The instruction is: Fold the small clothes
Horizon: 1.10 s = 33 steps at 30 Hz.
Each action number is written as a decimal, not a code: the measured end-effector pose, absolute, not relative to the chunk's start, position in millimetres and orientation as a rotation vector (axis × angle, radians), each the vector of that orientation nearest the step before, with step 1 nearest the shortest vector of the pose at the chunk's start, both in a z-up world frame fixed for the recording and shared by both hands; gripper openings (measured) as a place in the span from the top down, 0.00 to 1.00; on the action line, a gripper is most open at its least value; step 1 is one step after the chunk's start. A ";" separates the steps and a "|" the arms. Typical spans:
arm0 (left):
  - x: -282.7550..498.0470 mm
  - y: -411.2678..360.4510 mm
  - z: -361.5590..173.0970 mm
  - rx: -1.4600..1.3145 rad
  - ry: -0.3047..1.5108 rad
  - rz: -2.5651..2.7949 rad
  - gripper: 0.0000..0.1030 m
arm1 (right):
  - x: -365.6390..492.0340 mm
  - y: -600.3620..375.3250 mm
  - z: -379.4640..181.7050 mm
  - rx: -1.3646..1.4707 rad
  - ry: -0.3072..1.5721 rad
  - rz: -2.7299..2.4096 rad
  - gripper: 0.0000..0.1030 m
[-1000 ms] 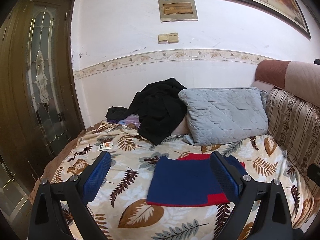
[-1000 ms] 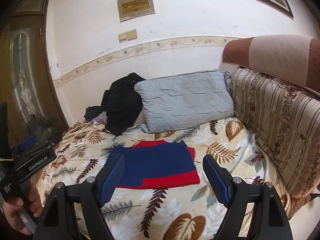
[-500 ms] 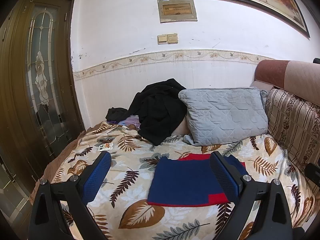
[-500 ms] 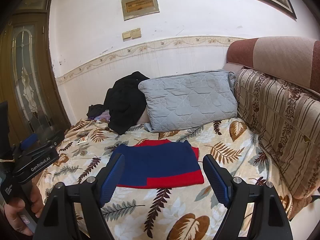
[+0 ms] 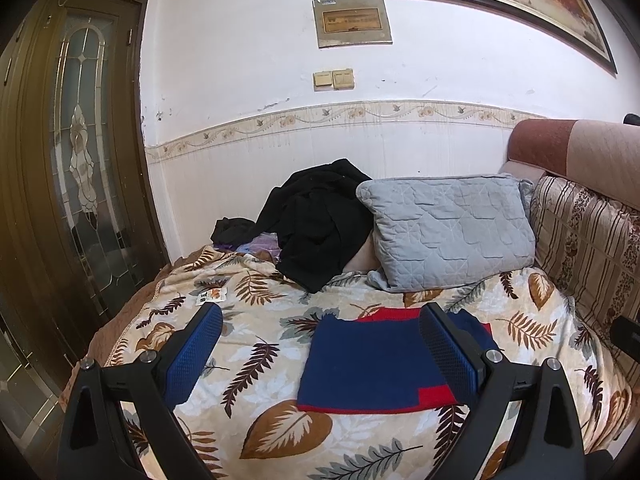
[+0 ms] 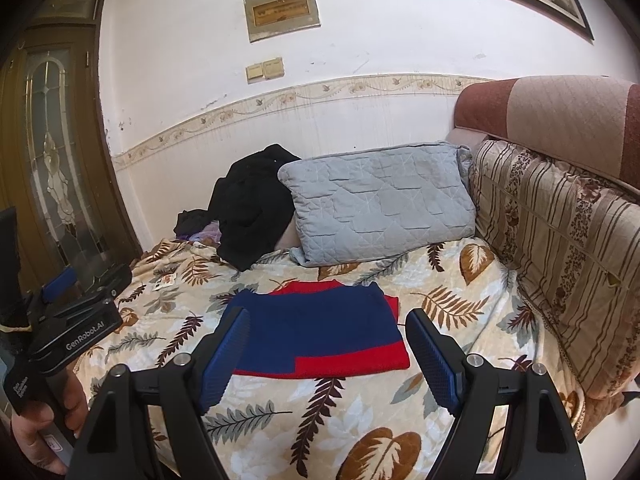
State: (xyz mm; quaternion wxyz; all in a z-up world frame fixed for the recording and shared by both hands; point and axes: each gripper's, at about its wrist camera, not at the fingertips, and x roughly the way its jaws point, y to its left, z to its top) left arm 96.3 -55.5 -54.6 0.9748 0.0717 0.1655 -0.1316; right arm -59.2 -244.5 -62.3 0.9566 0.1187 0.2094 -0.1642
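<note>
A small navy and red knit garment (image 5: 372,364) (image 6: 320,332) lies folded flat into a rectangle on the leaf-patterned blanket (image 5: 272,436) (image 6: 452,300). My left gripper (image 5: 320,356) hovers open in front of it, nothing between its blue pads, and the garment shows past its right finger (image 5: 448,356). My right gripper (image 6: 328,352) is also open and empty, held back from the garment's near edge. In the right wrist view the left gripper's body sits at the left edge, gripped by a hand (image 6: 36,436).
A grey quilted pillow (image 5: 448,232) (image 6: 380,204) leans at the back beside a heap of black clothing (image 5: 320,228) (image 6: 252,208). A striped sofa back (image 6: 560,240) rises on the right. A wooden glazed door (image 5: 72,160) stands left. A small packet (image 5: 212,295) lies on the blanket.
</note>
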 end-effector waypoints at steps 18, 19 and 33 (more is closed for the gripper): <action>95.0 -38.5 -57.2 0.152 0.310 -0.254 0.04 | -51.1 -228.9 -55.0 0.221 0.421 -0.332 0.19; 95.3 -37.6 -57.7 0.152 0.311 -0.255 0.04 | -50.6 -227.8 -55.3 0.221 0.421 -0.333 0.19; 93.4 -31.1 -60.6 0.152 0.308 -0.258 0.04 | -44.4 -221.9 -59.8 0.210 0.442 -0.351 0.19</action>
